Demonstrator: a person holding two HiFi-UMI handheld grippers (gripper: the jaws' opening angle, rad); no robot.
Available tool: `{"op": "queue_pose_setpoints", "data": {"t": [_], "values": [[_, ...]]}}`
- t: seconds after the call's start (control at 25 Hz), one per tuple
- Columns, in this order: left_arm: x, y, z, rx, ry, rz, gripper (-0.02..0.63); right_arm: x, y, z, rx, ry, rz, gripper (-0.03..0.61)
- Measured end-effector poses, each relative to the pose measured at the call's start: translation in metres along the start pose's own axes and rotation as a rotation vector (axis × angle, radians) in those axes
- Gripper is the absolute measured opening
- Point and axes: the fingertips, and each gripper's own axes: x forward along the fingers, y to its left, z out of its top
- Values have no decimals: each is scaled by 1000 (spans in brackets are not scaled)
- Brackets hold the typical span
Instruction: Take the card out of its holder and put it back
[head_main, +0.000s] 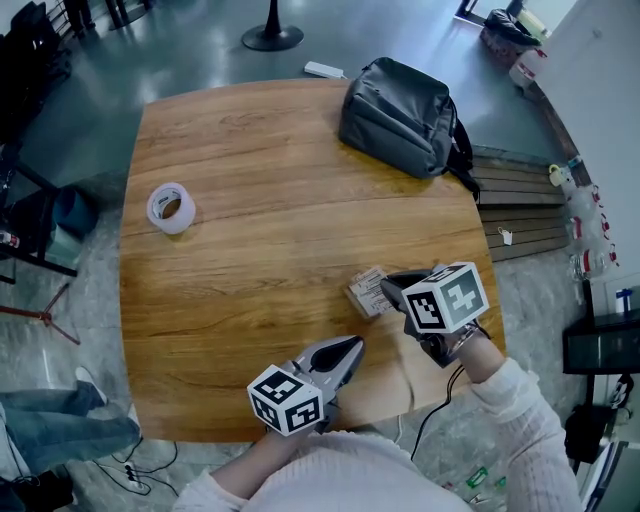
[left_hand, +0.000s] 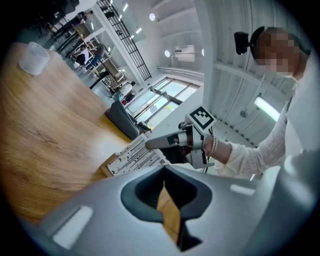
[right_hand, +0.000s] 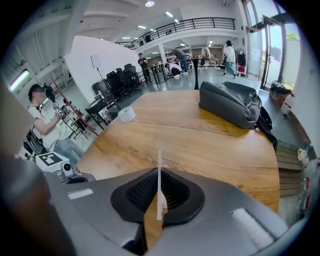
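Observation:
A white printed card (head_main: 368, 291) lies on a thin brown holder near the table's front right. In the left gripper view the card (left_hand: 134, 156) covers most of the holder (left_hand: 107, 168). My right gripper (head_main: 392, 285) points steeply down at the card's right edge and is shut on it. The right gripper view shows the card (right_hand: 159, 182) edge-on as a thin white line pinched between the pads. My left gripper (head_main: 352, 348) hovers level near the front edge, a short way from the card. Its jaws (left_hand: 165, 172) are shut with nothing in them.
On the wooden table (head_main: 250, 180), a roll of clear tape (head_main: 170, 207) sits at the left. A grey backpack (head_main: 400, 115) lies at the far right corner. The front edge runs just below both grippers. Chairs and people stand beyond the table in the hall.

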Motion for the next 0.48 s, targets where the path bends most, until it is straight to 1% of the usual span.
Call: {"op": "queue_pose_setpoints", "data": {"t": [0.28,0.48], "values": [[-7,-7,0,17,-5,-4,8,-4,1,1,-7,-42,12,12],[-8,-12,-2,41,0,-8,8,-21,5,5,-9,-40,-32,12]]}}
